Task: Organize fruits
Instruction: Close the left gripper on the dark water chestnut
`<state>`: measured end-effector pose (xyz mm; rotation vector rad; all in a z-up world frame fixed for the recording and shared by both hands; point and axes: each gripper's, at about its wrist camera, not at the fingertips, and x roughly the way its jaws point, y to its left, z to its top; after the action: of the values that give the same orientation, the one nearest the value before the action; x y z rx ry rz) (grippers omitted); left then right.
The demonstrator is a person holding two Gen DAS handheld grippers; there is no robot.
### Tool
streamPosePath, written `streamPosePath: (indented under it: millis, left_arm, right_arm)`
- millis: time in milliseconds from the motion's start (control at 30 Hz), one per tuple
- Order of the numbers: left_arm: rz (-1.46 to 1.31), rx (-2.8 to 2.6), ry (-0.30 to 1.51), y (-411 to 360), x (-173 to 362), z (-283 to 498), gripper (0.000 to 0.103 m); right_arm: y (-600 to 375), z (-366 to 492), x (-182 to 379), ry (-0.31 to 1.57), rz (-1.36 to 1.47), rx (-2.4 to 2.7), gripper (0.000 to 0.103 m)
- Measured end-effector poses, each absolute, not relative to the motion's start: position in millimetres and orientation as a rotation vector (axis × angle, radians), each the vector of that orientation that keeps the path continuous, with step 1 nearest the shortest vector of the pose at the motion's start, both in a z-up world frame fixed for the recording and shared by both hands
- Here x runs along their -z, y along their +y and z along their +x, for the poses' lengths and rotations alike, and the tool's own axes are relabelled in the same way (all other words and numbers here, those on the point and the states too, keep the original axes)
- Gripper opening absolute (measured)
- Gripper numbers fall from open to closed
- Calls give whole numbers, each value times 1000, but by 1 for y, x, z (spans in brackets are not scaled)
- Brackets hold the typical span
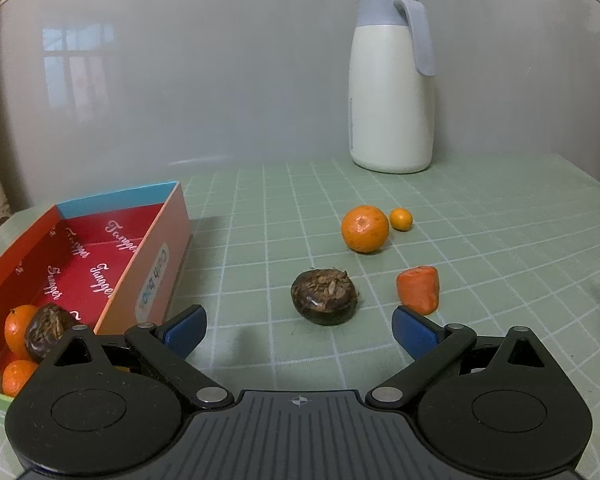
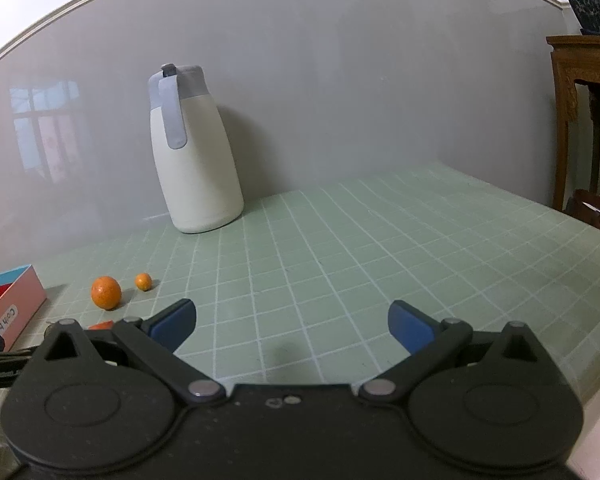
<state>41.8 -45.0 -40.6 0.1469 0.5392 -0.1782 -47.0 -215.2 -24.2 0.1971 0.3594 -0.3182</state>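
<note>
A: Item one, the container?

B: Open rectangular cardboard box, red-lined, pink outside, at the left edge of the green grid-patterned tabletop. Contents: three small oranges, one dark brown wrinkled fruit and a partly hidden brownish fruit at the near corner.

A: Loose stock?

B: Four pieces mid-tabletop. A dark brown, flattened, rough-skinned fruit lies nearest, just ahead of the left gripper. An orange-red blunt wedge-shaped piece sits to its right, close to that gripper's right blue pad. Farther back, a round orange citrus fruit, with a tiny orange kumquat-like fruit just beside it.

A: Grippers?

B: Left: jaws spread wide, holding nothing. Right gripper: likewise spread and empty, above bare tabletop.

A: Handling notes for the brown one?

B: Likely light, with a dry, firm shell; its rough skin should resist slipping. Best taken across its widest part, low on the sides. The citrus is probably smooth and prone to rolling; pinch it across the middle, gently.

A: Differences between views?

B: The left wrist view alone shows the box contents and the loose brown fruit. The right wrist view shows only a box corner, the two citrus, a sliver of the wedge, plus a wooden side table beyond the tabletop's right edge. Both show the tall cream thermos jug with grey lid at the back edge.
</note>
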Motion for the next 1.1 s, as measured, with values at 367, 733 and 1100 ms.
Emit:
streamPosePath:
  millis: [367,733,1100]
  left_arm:
    - [167,192,566,-52,42,56,86]
    - [172,211,598,-61,46,71,74]
    - [152,228,607,-64,48,79,51]
  right_arm:
    - [-213,-46,24,357,202,295,103]
    - [-213,-47,23,360,209,283,103]
    - [-211,-45,23,360,211,275,103]
